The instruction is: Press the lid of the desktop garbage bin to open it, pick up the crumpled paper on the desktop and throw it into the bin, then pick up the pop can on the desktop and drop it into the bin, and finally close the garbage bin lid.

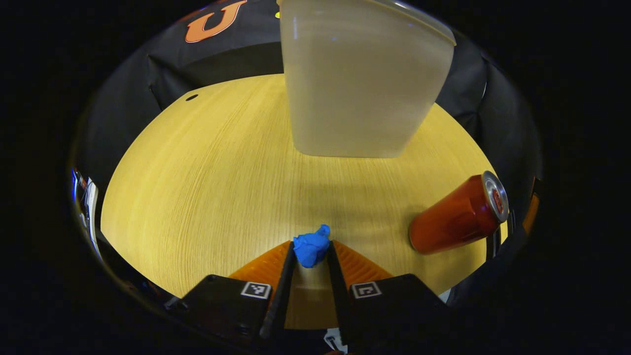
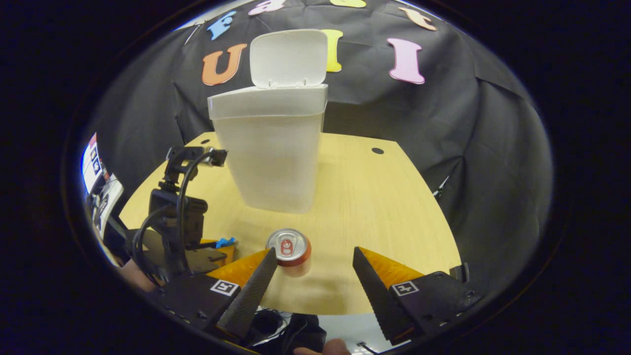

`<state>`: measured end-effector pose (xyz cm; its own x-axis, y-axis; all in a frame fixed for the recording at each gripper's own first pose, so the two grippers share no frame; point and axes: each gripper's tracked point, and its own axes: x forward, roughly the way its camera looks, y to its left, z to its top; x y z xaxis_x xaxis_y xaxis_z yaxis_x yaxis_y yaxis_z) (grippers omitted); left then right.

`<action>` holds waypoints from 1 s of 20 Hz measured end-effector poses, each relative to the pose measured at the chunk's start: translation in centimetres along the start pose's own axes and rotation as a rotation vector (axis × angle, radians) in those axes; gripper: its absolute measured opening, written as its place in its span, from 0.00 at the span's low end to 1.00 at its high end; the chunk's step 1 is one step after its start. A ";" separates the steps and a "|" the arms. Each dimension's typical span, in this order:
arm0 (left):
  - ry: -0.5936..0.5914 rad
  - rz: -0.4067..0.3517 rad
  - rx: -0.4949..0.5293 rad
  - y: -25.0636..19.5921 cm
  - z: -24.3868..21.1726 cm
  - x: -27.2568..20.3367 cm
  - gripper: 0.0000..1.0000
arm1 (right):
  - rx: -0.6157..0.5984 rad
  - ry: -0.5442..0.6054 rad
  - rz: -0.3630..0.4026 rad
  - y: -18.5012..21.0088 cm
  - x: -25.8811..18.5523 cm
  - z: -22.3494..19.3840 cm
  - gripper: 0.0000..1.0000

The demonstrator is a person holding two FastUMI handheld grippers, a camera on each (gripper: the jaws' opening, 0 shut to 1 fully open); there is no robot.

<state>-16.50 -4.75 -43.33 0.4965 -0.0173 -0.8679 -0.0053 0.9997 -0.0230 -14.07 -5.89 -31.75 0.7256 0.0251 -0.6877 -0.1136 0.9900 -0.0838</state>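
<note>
Black cloth hangs behind a light wooden table, and on this table stands a white garbage bin at the far side. Its lid is lifted up and leans back against the cloth, so the bin is open.

In the left gripper view, the left claw has its two fingers close together and both press on the crumpled paper, which is blue. The paper sits between the fingertips, near the front edge of the table. The bin rises just beyond it, and the pop can is at the right of the claw, well apart from the paper. The can is red with a silver top.

In the right gripper view, the right claw is spread wide and holds nothing. The pop can stands upright on the table just inside its left finger; I cannot tell if the finger touches it. The bin is farther away behind the can. At the left side of this view the left claw shows low over the table, with a black cable on its body and a little of the blue paper at its tip.
</note>
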 end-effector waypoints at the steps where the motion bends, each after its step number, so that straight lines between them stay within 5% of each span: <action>1: -0.002 -0.002 -0.001 0.0 0.1 0.0 0.43 | -0.003 0.002 0.002 0.1 -0.2 -0.2 0.98; 7: -0.005 -0.031 -0.003 0.1 0.2 -0.2 0.29 | 0.008 0.042 0.033 0.9 -0.2 -2.9 0.98; 20: -0.330 0.010 0.031 3.3 11.6 -8.2 0.28 | 0.068 0.106 0.044 3.0 5.8 -7.2 0.96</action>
<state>-10.50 -1.16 -30.58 0.7507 -0.0065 -0.6606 0.0126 0.9999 0.0045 -15.04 -3.82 -41.18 0.6447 0.0577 -0.7623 -0.0953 0.9954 -0.0053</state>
